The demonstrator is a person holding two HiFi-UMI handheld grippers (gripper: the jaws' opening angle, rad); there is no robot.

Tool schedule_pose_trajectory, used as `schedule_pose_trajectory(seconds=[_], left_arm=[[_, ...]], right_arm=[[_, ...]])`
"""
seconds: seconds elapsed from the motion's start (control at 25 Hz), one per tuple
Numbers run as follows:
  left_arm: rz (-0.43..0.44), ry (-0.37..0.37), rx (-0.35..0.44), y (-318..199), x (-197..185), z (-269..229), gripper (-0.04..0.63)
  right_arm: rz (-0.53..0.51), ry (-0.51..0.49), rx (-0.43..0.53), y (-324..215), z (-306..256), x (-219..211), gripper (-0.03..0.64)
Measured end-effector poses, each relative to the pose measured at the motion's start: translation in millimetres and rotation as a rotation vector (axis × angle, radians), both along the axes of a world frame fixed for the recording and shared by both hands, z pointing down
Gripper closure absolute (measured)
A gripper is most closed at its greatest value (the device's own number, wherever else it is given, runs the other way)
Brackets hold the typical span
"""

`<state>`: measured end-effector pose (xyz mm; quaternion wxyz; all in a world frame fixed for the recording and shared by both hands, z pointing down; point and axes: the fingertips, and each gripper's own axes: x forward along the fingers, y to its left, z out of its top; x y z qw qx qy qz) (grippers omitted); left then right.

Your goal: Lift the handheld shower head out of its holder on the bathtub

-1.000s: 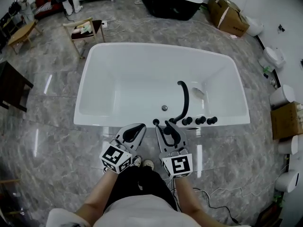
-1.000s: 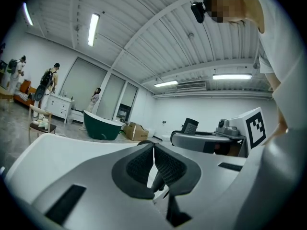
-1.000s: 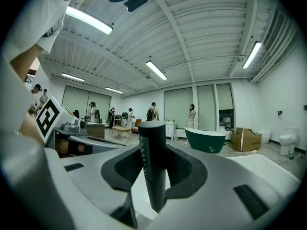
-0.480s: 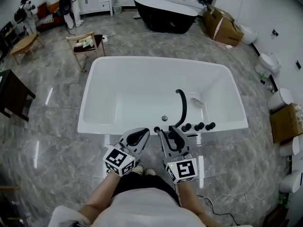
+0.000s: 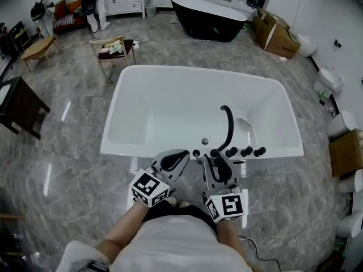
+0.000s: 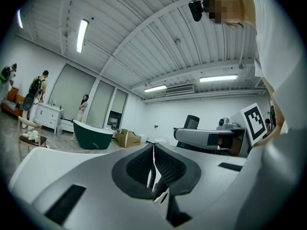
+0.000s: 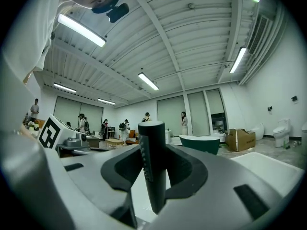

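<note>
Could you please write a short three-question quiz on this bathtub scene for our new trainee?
1. True or false: the left gripper has its jaws together with nothing between them.
2. What is clamped in the jaws of the right gripper? A) a towel B) the shower head C) a sponge
3. How many round black knobs stand in a row on the rim of the white bathtub, to the right of the curved spout in the head view?
Key: 1 true; 2 B; 3 three.
</note>
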<state>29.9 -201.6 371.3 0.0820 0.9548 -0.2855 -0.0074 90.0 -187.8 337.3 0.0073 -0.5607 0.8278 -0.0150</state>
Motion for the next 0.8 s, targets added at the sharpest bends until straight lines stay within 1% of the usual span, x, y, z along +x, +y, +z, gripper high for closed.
schedule_pose_trajectory(seconds=[0.12,0.36,0.8], left_arm=[[-0.012,0.004,-0.009,-0.3,-4.2,0.9,0.583],[-0.004,0.004,-0.013,1.3,-3.9,4.0,0.583],[-0.011,0.014,-0.029,3.1,-3.0,8.0,0.583]], right_arm=[[0.015,-0.012,0.002,0.6,-0.9,2.4,0.479],[0.02,-0.013,0.002,4.3,1.0,1.8,0.479],[0.031,0.007,0.001,6.9,-0.8,4.7,0.479]])
